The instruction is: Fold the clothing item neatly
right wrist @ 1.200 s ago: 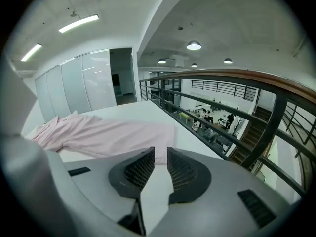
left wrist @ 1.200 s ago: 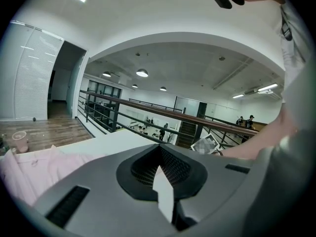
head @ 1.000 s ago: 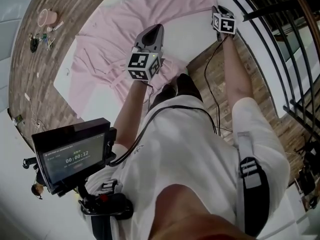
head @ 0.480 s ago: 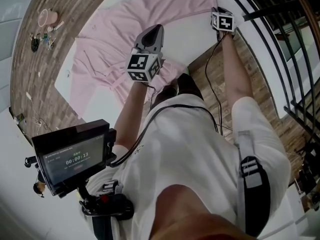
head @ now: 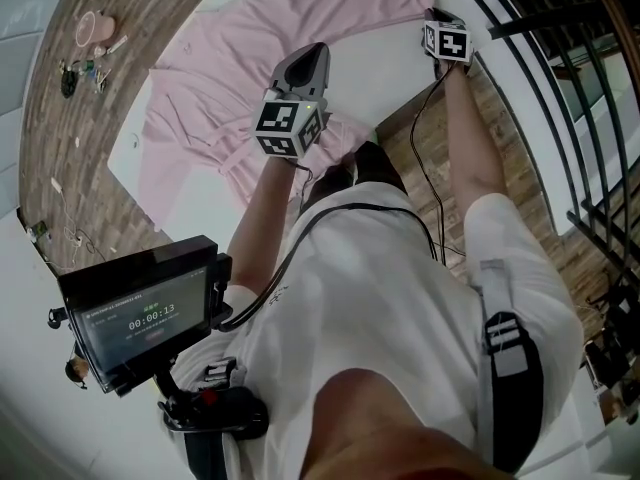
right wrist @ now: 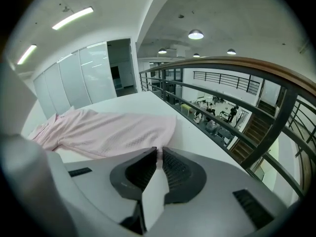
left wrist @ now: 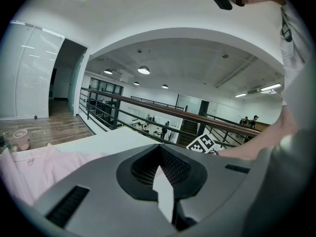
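A pink shirt [head: 230, 58] lies spread on the white table [head: 395, 78]. My left gripper [head: 318, 50] hovers over the shirt's near part, jaws shut, with nothing showing between them in the left gripper view [left wrist: 159, 149]; pink cloth [left wrist: 29, 167] lies to its left. My right gripper [head: 434, 15] is at the shirt's far right end by the table edge. Its jaws have just been closing and now pinch the shirt's edge [right wrist: 165, 132] between the tips [right wrist: 159, 152]. The rest of the shirt [right wrist: 98, 130] stretches away to the left.
A dark railing [head: 540, 58] runs close along the table's right side, with a drop beyond it. Small items [head: 85, 53] lie on the wooden floor at upper left. A monitor [head: 145, 313] hangs in front of the person's body.
Both grippers keep their places over the shirt. Only the head view has shifted slightly.
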